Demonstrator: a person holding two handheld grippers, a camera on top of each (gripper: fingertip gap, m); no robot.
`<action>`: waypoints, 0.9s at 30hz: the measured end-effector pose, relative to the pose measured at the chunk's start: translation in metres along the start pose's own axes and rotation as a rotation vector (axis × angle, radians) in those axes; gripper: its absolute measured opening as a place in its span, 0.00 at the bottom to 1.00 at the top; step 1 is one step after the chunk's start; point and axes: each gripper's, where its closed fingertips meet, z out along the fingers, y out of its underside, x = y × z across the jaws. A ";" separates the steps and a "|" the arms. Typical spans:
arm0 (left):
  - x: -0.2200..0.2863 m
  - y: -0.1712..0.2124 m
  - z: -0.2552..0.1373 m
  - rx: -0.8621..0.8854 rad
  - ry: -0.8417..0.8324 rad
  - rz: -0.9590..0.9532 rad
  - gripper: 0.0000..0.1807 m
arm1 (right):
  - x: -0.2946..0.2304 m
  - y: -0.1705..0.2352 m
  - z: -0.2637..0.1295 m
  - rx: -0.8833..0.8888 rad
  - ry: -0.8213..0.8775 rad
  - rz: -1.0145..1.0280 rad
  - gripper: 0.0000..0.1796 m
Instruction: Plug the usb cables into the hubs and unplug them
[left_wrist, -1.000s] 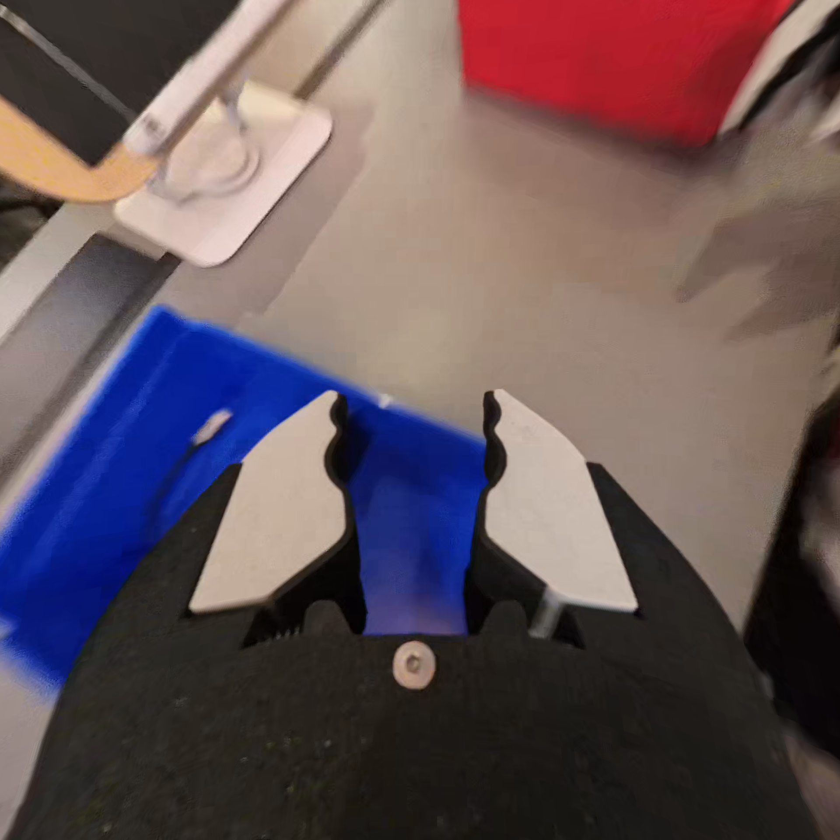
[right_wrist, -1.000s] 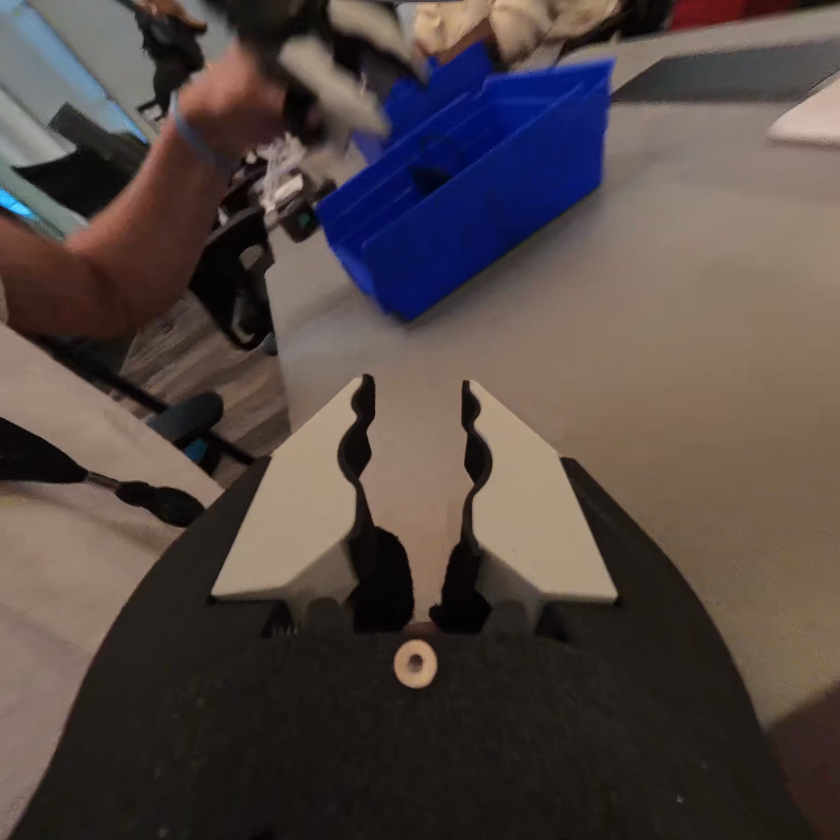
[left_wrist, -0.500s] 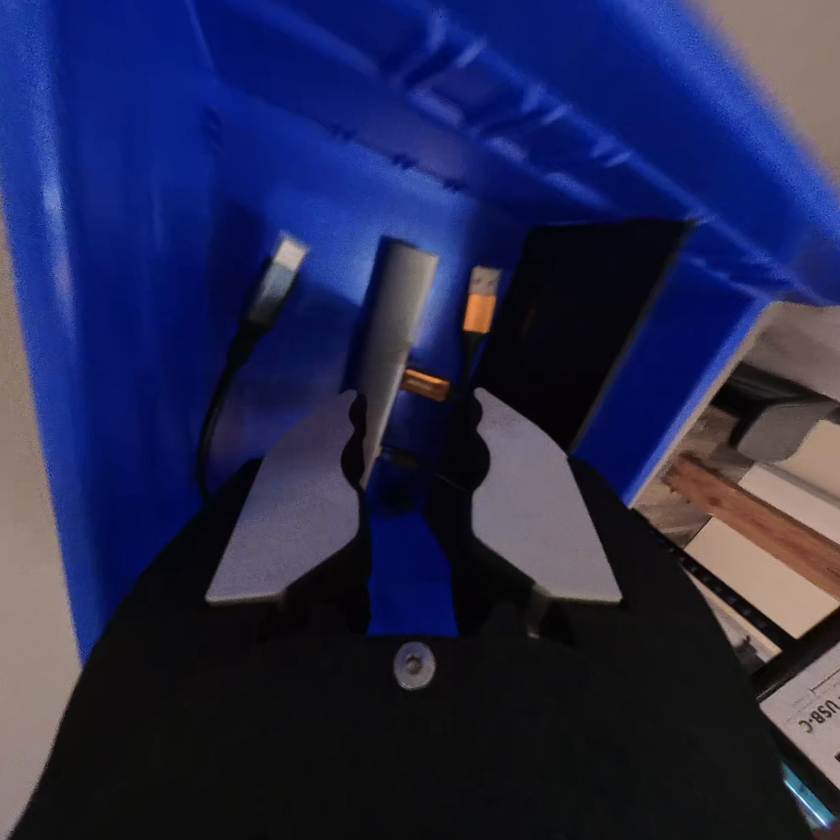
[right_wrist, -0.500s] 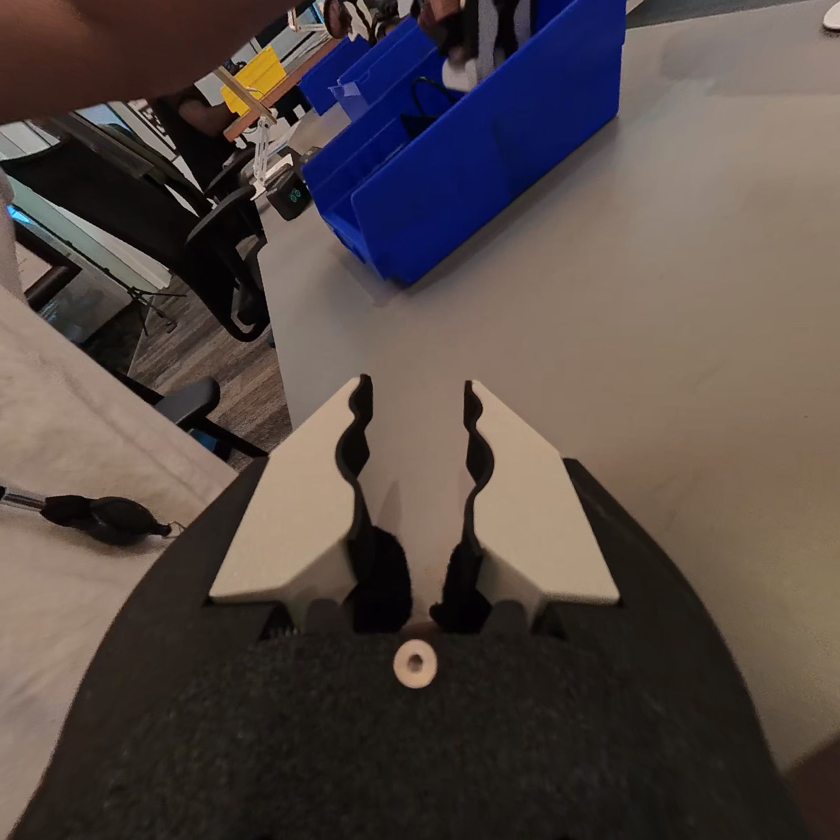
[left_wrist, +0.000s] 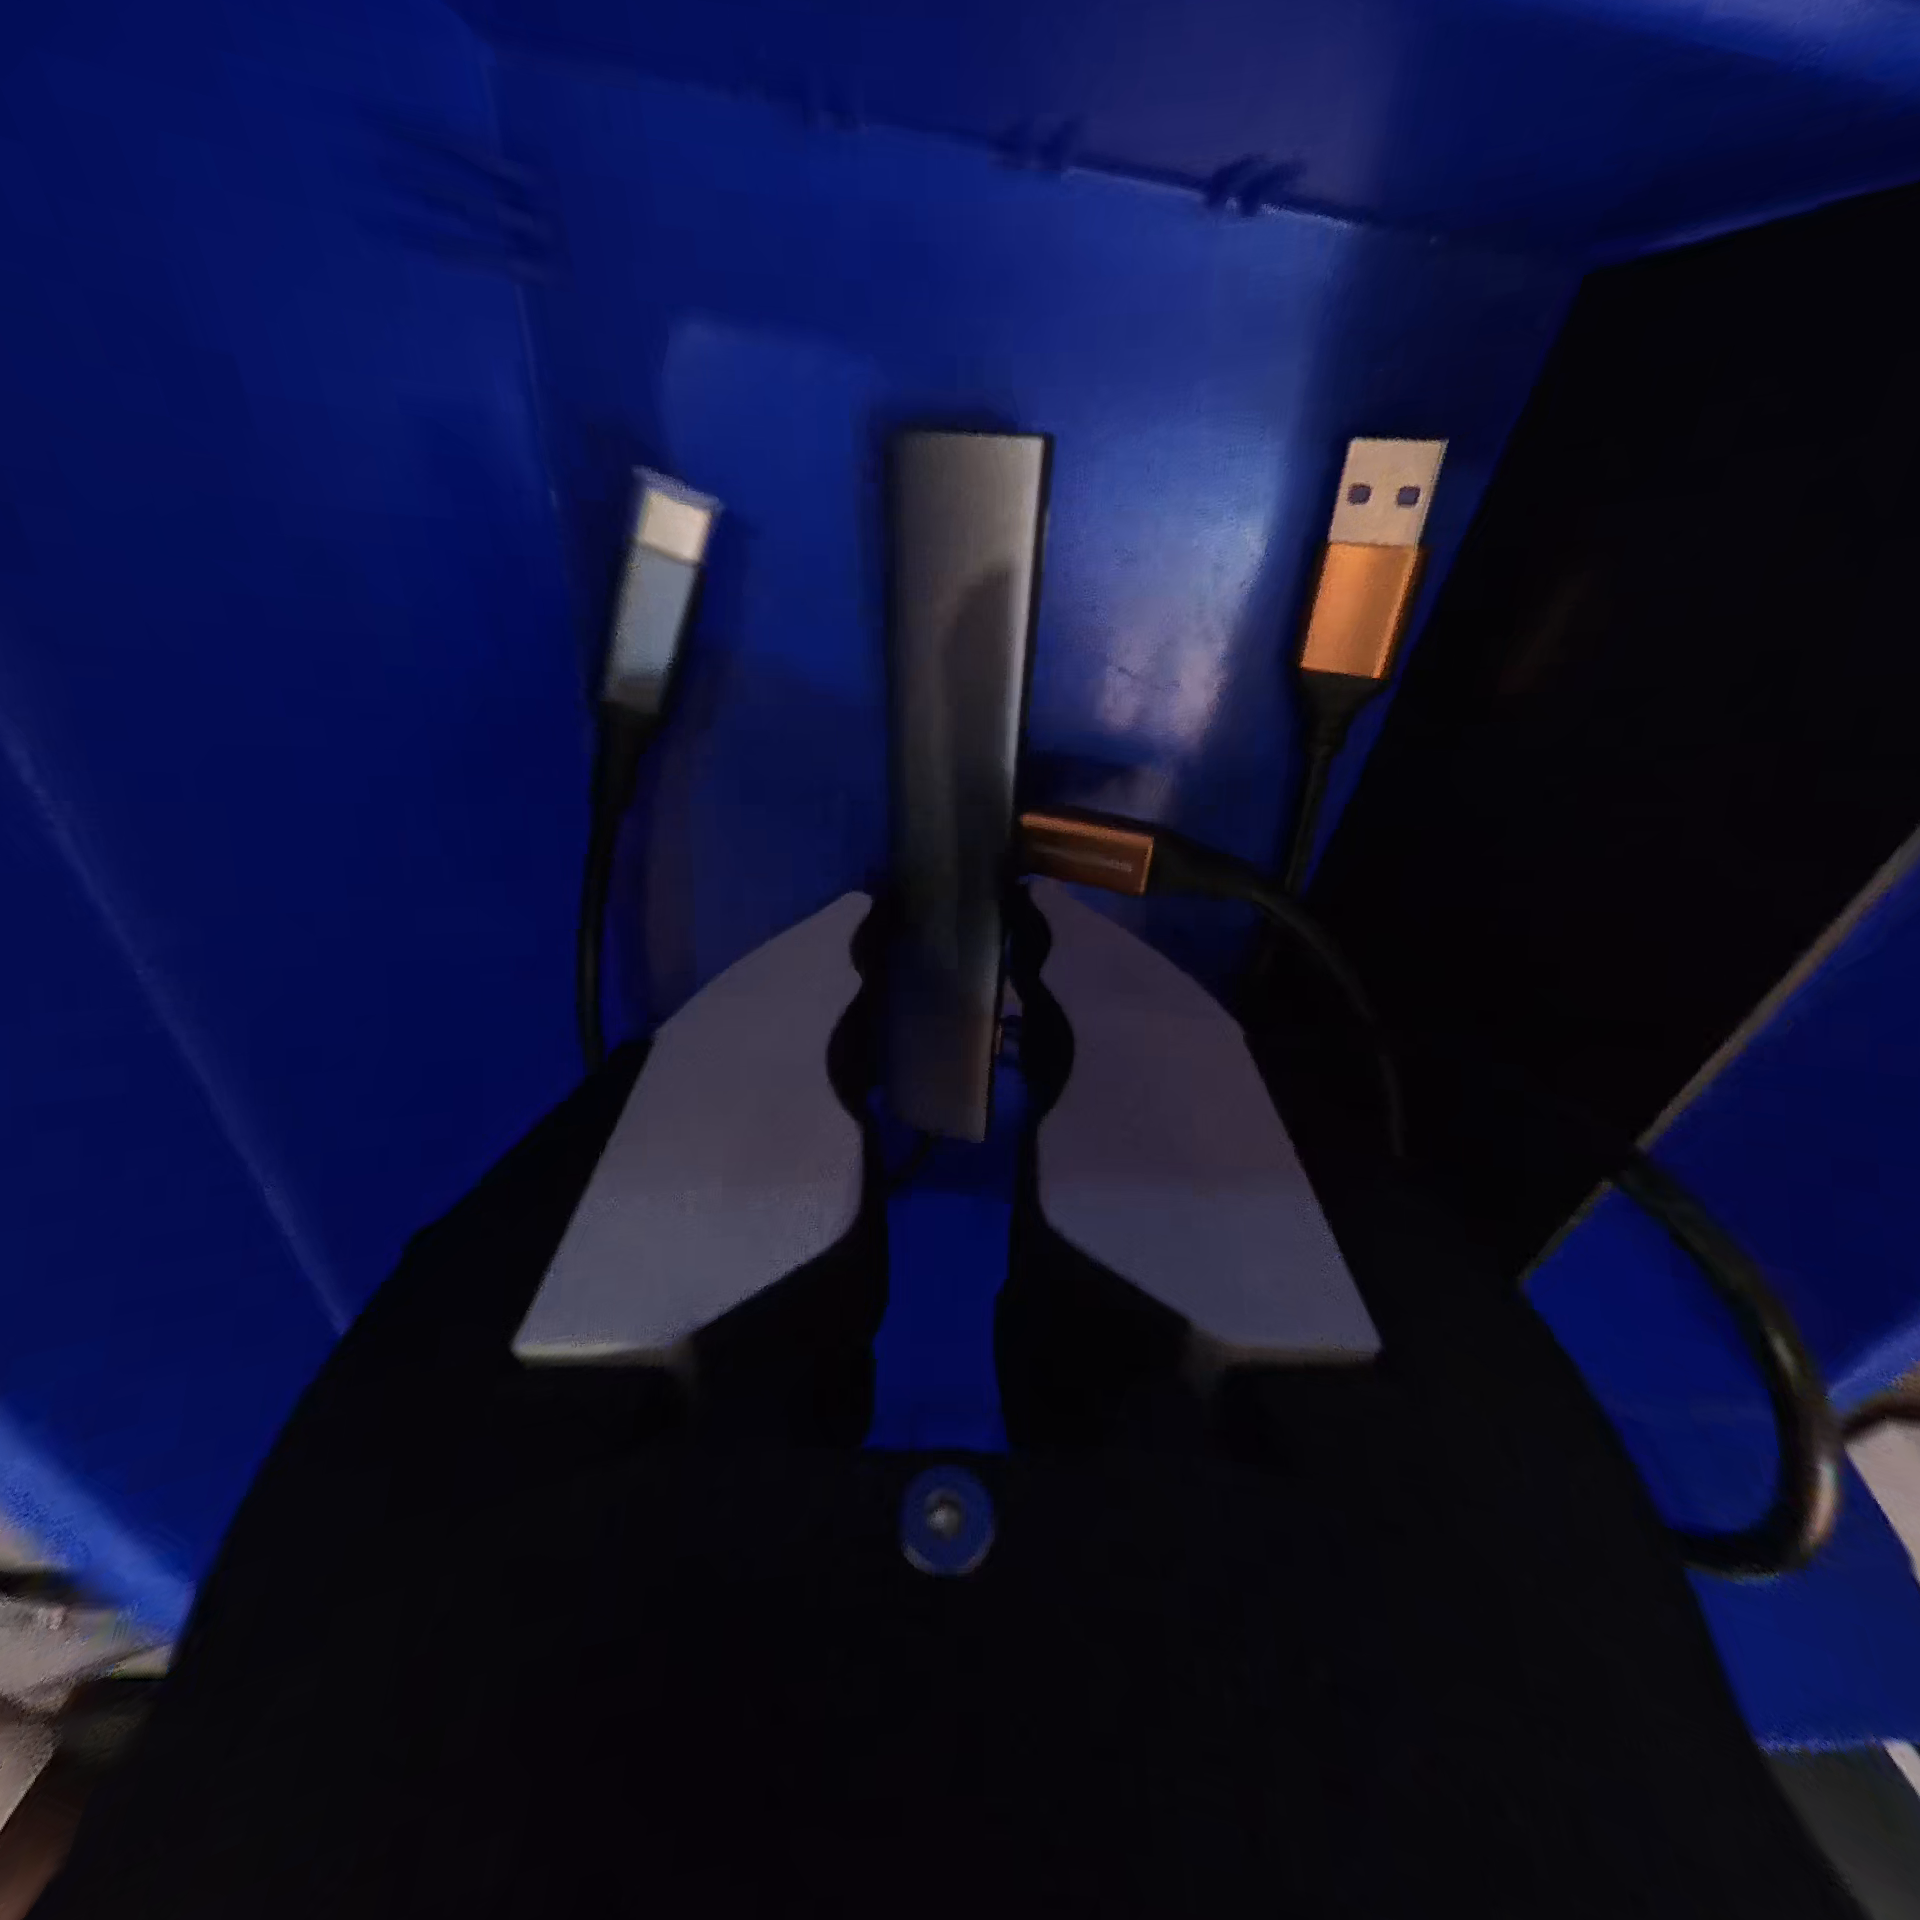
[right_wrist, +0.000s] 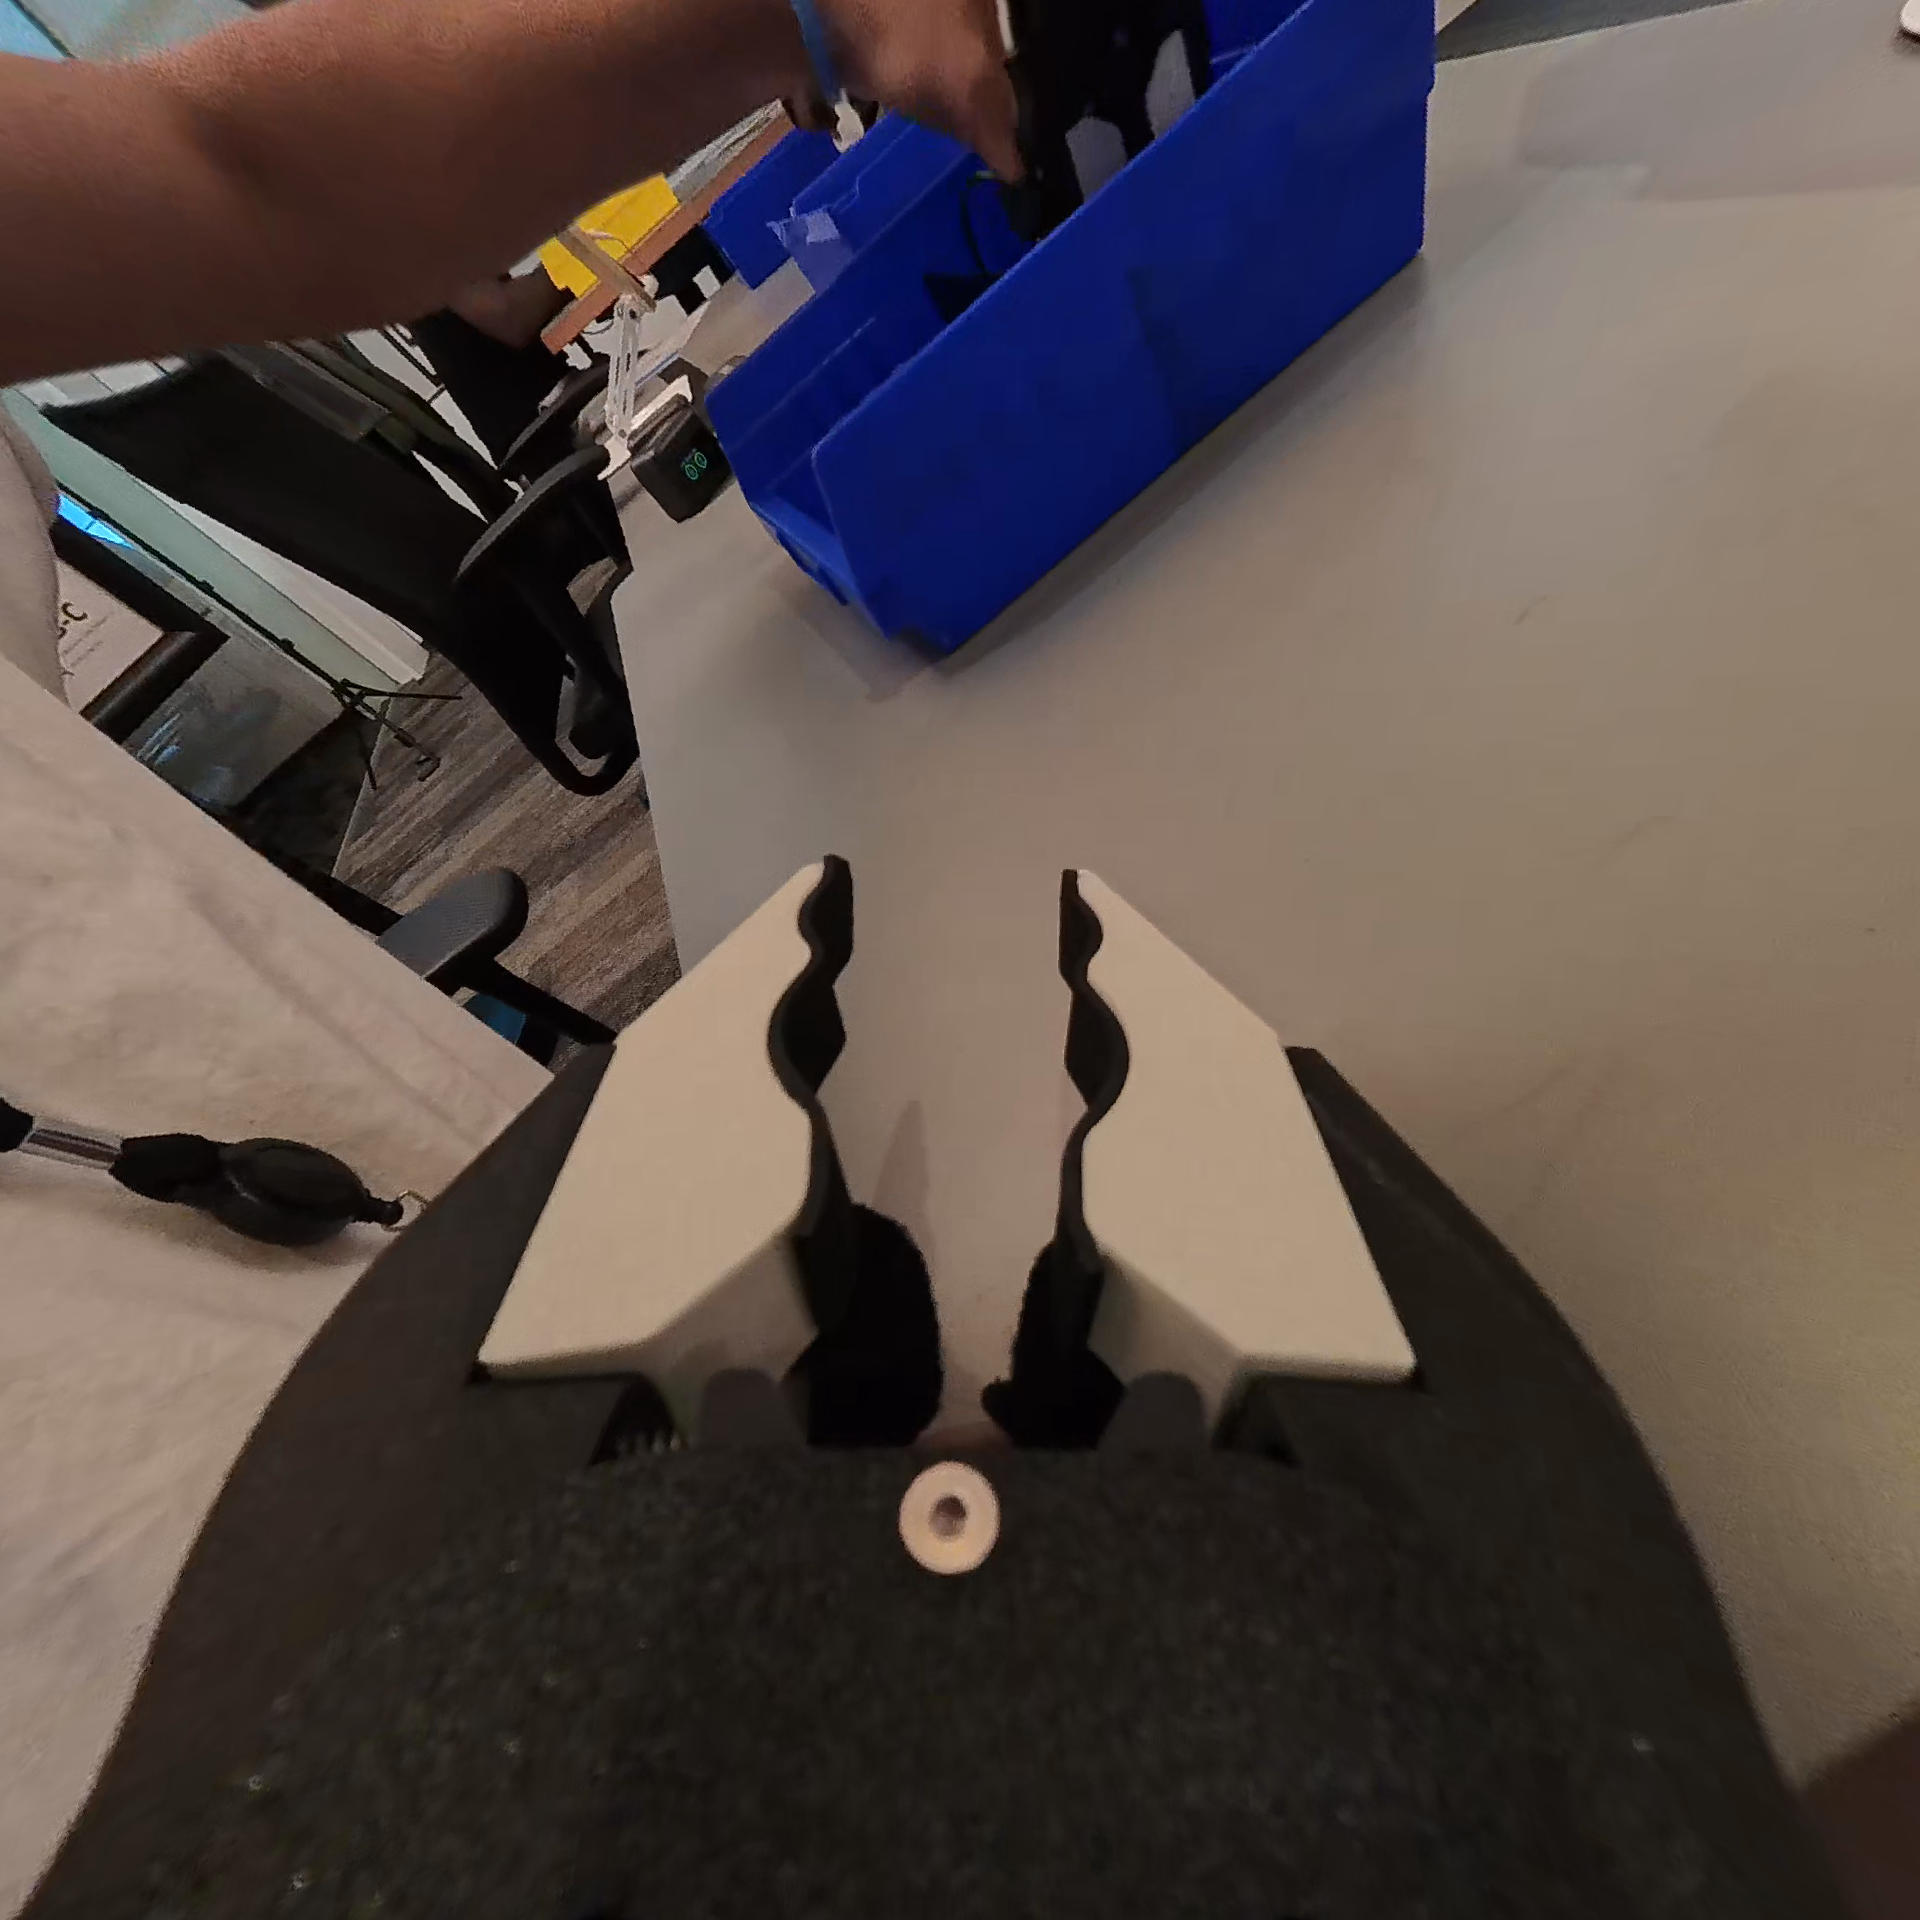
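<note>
Left gripper (left_wrist: 940, 935) reaching into the blue bin (left_wrist: 312, 520), its jaws flanking the near end of the grey hub (left_wrist: 961, 748).

The hub runs toward 12 o'clock from between the narrowly parted jaws (whether they pinch it, I cannot tell). An orange plug (left_wrist: 1086, 854) sits in its side at 1 o'clock; a silver plug (left_wrist: 655, 603) lies loose at 11, an orange USB plug (left_wrist: 1366, 571) at 1. The right gripper (right_wrist: 951, 883) hovers parted and empty above the grey table (right_wrist: 1455, 831), the bin far off at 12.

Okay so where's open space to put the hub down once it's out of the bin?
The grey table is bare between the blue bin and the right hand-held gripper. Inside the bin it's crowded: hub, loose cables, and a black panel.
</note>
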 end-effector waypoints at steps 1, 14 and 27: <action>-0.001 -0.003 -0.008 0.029 -0.031 -0.011 0.12 | 0.001 0.000 -0.001 0.001 0.004 0.002 0.22; 0.062 -0.082 -0.328 1.042 -0.451 -0.038 0.12 | 0.008 -0.020 -0.002 0.095 0.077 -0.054 0.21; 0.159 -0.232 -0.245 1.243 -0.450 -0.229 0.12 | -0.009 -0.165 -0.041 0.428 0.431 -0.452 0.20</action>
